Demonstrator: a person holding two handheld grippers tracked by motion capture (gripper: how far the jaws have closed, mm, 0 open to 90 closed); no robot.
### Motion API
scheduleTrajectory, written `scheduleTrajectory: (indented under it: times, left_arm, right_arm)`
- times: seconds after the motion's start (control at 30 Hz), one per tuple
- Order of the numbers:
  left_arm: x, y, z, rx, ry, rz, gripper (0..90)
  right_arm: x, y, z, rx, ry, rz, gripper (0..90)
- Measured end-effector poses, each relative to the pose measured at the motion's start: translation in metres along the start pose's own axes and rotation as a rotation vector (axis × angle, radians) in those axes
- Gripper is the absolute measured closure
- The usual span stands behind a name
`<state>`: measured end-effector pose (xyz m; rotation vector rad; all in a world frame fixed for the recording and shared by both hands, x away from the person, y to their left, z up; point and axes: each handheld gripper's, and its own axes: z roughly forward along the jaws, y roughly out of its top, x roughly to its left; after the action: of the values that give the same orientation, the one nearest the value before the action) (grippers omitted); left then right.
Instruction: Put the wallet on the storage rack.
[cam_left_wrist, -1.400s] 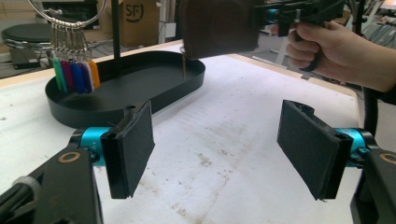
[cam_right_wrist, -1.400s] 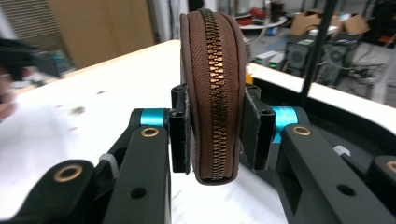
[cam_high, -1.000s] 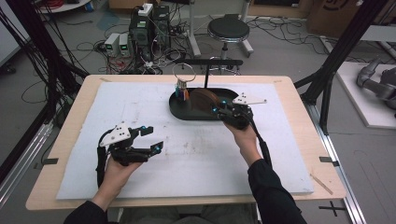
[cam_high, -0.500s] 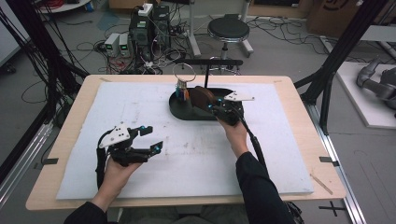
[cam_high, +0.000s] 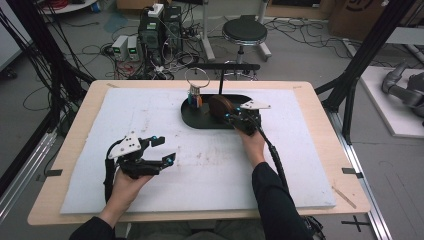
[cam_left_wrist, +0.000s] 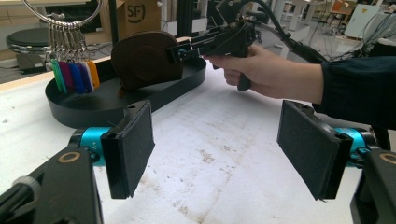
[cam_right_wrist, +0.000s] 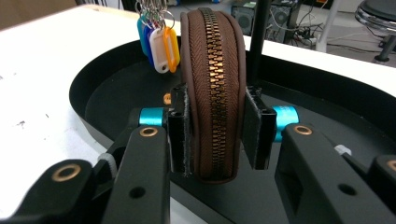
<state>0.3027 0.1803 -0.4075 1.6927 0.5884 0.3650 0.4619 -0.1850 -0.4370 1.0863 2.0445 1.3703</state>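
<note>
A brown zippered pouch stands on edge, zipper facing the camera, over the black oval tray. My right gripper is shut on it, one pad pressed against each flat side. From above, the pouch sits at the tray's right half with the right gripper reaching in from the front right. My left gripper is held open over the white mat at the front left, nothing between its pads. It looks toward the pouch and the right gripper.
A large ring of coloured key tags hangs from a black stand at the tray's left end, close to the pouch. The stand's upright post rises just behind the pouch. The white mat covers the wooden table.
The right hand has carried the pouch a little to the left and lower over the tray. The left hand has kept still.
</note>
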Motion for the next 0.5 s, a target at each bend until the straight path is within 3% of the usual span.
scheduleTrajectory:
  times: [0.07,0.13,0.23,0.33,0.5]
  left_arm:
    - [-0.0003,-0.0002,0.0,0.0,0.0,0.001,27.0]
    - [-0.0001,-0.0004,-0.0003,0.002,-0.002,0.003,27.0]
    - [-0.0001,-0.0008,-0.0003,0.005,-0.004,0.003,27.0]
    - [-0.0003,-0.0012,0.0001,0.004,-0.006,0.002,27.0]
    - [0.0001,-0.0018,0.0014,0.012,-0.009,0.004,27.0]
  right_arm:
    - [0.0004,-0.0004,0.0007,-0.003,-0.007,-0.003,66.9]
    - [0.003,-0.0013,0.0027,0.009,-0.027,-0.036,64.8]
    - [0.0024,-0.0031,0.0041,0.035,-0.034,-0.038,64.0]
    - [-0.0009,-0.0055,0.0043,0.074,-0.053,-0.009,61.8]
    - [-0.0019,-0.0033,0.0014,0.07,-0.079,-0.027,55.0]
